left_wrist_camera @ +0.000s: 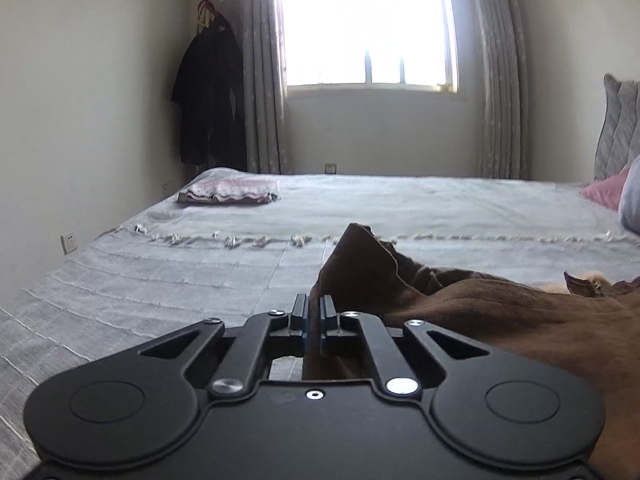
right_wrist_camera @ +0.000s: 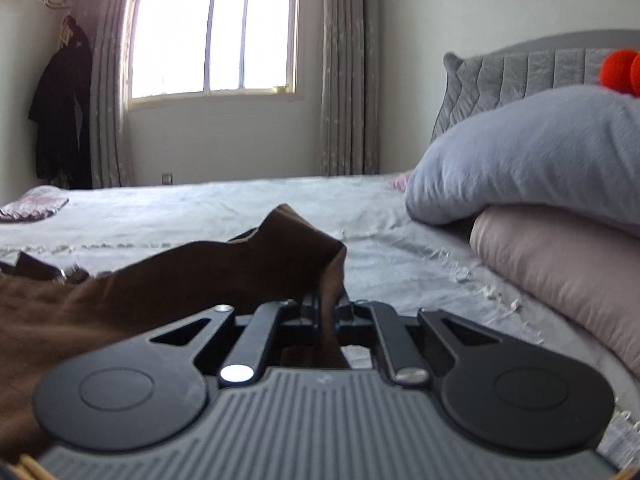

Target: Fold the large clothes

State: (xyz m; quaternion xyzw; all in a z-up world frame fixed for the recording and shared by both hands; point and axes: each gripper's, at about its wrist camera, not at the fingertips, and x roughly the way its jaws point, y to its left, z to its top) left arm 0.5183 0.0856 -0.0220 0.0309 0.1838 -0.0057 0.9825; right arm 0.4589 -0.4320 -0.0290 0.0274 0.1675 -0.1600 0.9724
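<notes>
Brown garment (left_wrist_camera: 500, 312): soft, matte, suede-like cloth lying rumpled on the bed (left_wrist_camera: 160, 280), spanning between both grippers. Left gripper (left_wrist_camera: 314, 312): fingers closed on a fold of the cloth, which rises to a peak just ahead of the fingertips and spreads away to their right. Right gripper (right_wrist_camera: 328, 308): fingers closed on another fold of the same brown garment (right_wrist_camera: 160, 280), which bunches ahead of the fingertips and trails off to their left. A metal zipper part (right_wrist_camera: 66, 272) shows on the cloth far left of the right fingers.

Surface: bed cover of pale grey woven fabric with stitched ridges and a fringed band running crosswise beyond the fingertips. Far ahead and left of the left fingers lies a folded pink-and-white textile (left_wrist_camera: 230, 192), flat and rectangular. Right of the right fingers, a grey pillow (right_wrist_camera: 532, 160) rests on a beige pillow (right_wrist_camera: 560, 272), both plump and smooth; behind them stands a grey padded headboard (right_wrist_camera: 520, 72) with vertical channels.

Room: bright window (left_wrist_camera: 368, 24) straight ahead, flanked by grey pleated curtains (left_wrist_camera: 264, 80); dark clothing (left_wrist_camera: 212, 96) hangs in the left corner on pale walls.
</notes>
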